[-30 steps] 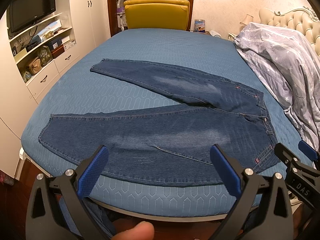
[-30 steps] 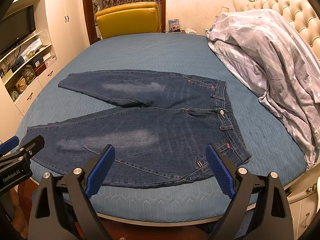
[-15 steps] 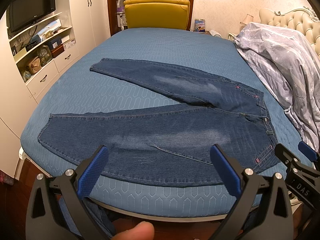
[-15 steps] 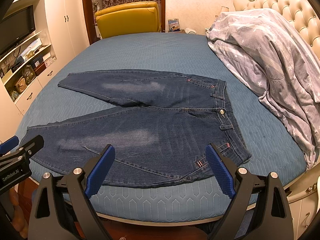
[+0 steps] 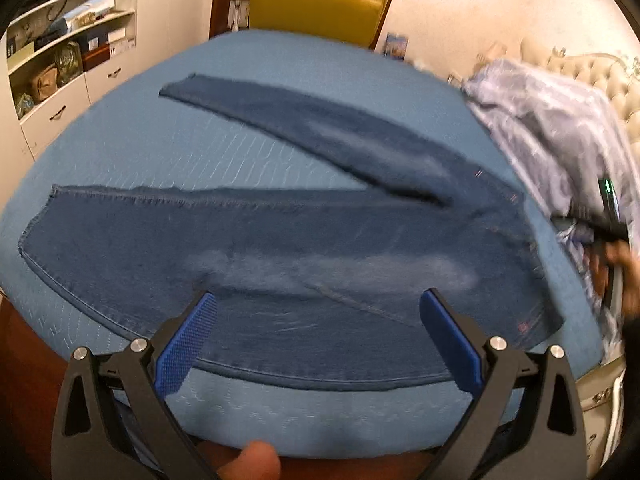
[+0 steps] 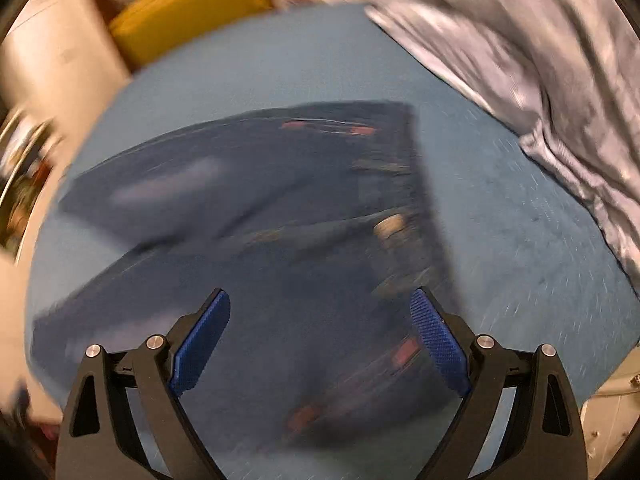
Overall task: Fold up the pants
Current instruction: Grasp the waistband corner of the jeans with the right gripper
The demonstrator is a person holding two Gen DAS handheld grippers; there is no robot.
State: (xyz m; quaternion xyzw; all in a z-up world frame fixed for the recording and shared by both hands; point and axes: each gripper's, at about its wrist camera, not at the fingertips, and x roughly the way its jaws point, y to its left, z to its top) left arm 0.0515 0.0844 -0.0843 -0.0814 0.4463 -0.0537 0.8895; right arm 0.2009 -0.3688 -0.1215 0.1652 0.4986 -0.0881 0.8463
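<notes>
Dark blue jeans [image 5: 304, 240] lie flat on the blue bed [image 5: 160, 152], legs spread in a V toward the left, waistband at the right. My left gripper [image 5: 318, 340] is open and empty above the near leg's lower edge. My right gripper [image 6: 320, 340] is open and empty over the jeans' waist end [image 6: 304, 216]; that view is motion-blurred. The right gripper's body and the hand holding it also show in the left wrist view [image 5: 610, 240], beyond the waistband.
A crumpled grey star-print duvet [image 5: 560, 128] lies at the bed's right side, against a tufted headboard [image 5: 592, 72]. A yellow chair [image 5: 316, 4] stands past the far edge. White shelves and drawers [image 5: 64, 64] line the left wall.
Both grippers have moved forward over the bed. The right one has swung to the right toward the waistband, blurring its view. The jeans have not moved.
</notes>
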